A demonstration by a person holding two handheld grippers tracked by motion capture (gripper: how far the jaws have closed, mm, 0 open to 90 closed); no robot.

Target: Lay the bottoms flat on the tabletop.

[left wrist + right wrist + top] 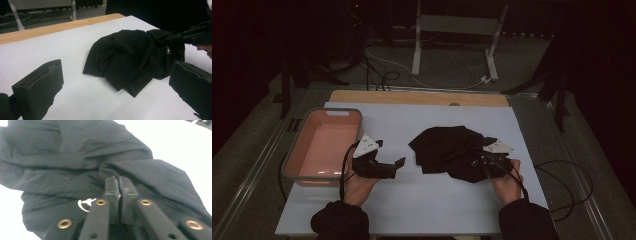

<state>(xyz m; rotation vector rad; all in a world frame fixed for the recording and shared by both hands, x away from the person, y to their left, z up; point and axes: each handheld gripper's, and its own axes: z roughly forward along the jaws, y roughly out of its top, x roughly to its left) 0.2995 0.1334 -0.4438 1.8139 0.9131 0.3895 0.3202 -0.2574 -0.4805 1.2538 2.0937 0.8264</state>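
Note:
A crumpled black garment with a small white logo lies on the white table cover, right of centre. My right gripper rests on the garment's right edge, its jaws shut together and pinching a fold of the cloth. In the left gripper view it reaches in from the right onto the fabric. My left gripper hovers over the bare cover to the left of the garment. It points at the garment, open, with nothing between its jaws.
A pink plastic basin stands at the table's left edge, close beside my left hand. The white cover ends at a wooden strip at the far side. A metal stand and cables are on the floor beyond.

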